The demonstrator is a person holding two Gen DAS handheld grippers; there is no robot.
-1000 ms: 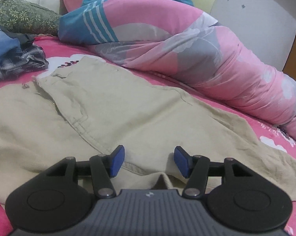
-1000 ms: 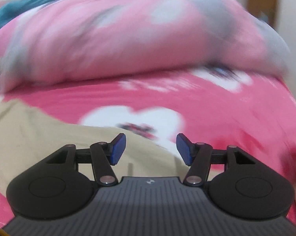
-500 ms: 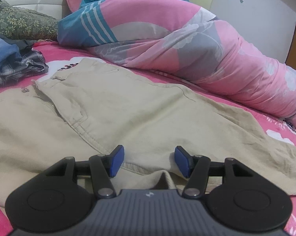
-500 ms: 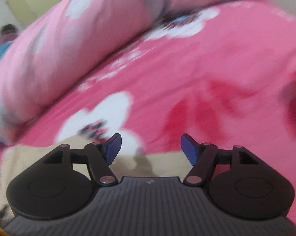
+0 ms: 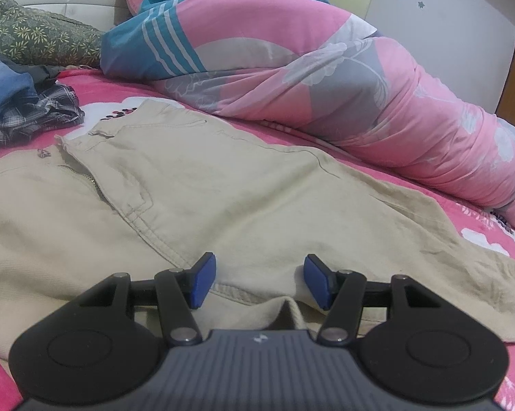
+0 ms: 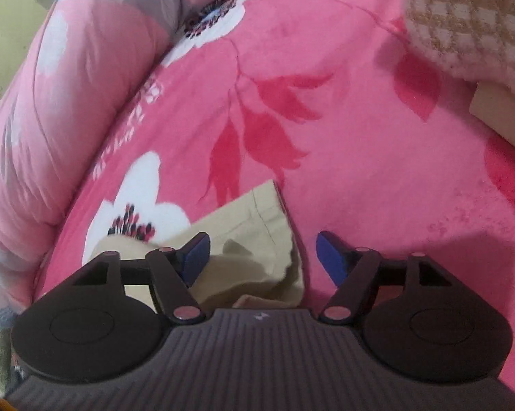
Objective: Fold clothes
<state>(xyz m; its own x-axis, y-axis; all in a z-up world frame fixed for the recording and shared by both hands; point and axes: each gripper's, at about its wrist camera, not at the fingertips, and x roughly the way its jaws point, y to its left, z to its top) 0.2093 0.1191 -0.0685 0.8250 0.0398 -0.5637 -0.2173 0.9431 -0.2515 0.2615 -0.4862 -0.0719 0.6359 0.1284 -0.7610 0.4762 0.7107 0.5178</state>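
bed [image 6: 360, 171]: right tongs [image 6: 262, 257] opened over trousers [image 6: 257, 239]

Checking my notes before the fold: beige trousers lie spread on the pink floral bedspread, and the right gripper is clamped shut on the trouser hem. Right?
Not quite. In the right wrist view the right gripper is open, its jaws having just been opening, over the trouser hem. The beige trousers do lie spread on the pink floral bedspread.

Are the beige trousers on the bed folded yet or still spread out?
Spread out. The beige trousers lie flat across the pink bedsheet, zipper fly showing, one leg stretching right; no fold visible.
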